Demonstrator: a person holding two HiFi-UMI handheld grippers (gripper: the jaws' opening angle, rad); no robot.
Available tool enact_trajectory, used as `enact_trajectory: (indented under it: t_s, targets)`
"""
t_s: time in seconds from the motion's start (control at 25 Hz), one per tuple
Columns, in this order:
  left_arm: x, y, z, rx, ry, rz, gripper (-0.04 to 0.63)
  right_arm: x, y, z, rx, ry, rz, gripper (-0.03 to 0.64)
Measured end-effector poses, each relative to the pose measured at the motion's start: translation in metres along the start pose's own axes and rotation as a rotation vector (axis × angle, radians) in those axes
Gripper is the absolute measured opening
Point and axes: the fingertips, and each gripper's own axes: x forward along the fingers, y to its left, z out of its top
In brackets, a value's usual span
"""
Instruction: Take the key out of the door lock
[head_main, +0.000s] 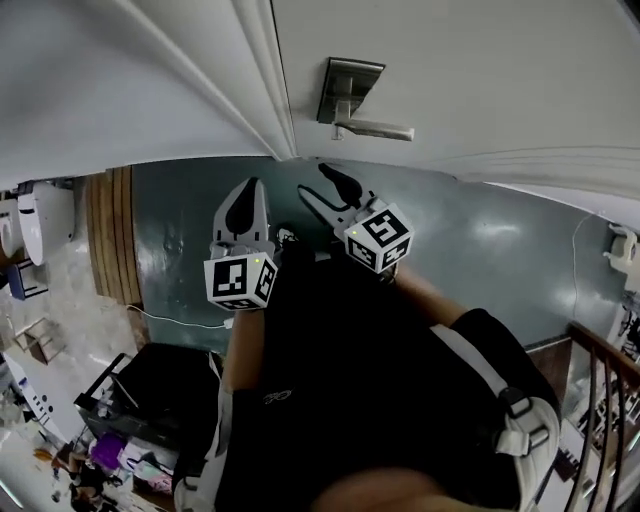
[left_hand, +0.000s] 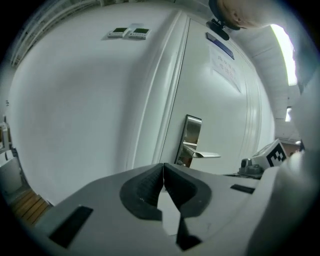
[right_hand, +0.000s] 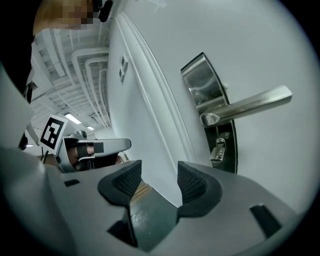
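- Right gripper view: the right gripper (right_hand: 160, 172) holds its fingers (right_hand: 197, 186) apart. Only the green floor (right_hand: 150, 220) and the white door edge show in the gap between them.
- The key (right_hand: 218, 150) sits in the lock plate (right_hand: 229, 135) on the door (right_hand: 270, 60), below the lever handle (right_hand: 250, 105). It is up and to the right of the fingers and is not touched by them.
- Left gripper view: the left gripper (left_hand: 163, 172) has its fingers (left_hand: 145, 189) pressed together at the tips, with nothing between them. They point toward the door, well short of it.
- Head view: both grippers are held low over the floor, beneath the handle. The right one is nearer to the handle than the left.
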Motion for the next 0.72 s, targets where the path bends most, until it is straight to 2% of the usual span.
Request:
enact_trajectory:
  t_s: [0.28,0.56,0.72]
  targets:
    - [0.008,-0.002,-0.018,-0.012,0.045,-0.186,0.023,-0.016,-0.002,-0.012,-0.01,-0.017,-0.203,0.227]
    - [0.014,-0.006,-0.035,-0.006,0.09,-0.302,0.023,-0.021,0.005,-0.02,-0.081,-0.008,-0.302,0.222]
    - [0.021,-0.013,-0.044,0.0,0.12,-0.323,0.023,-0.029,-0.006,-0.023,0.025,-0.051,-0.338,0.216]
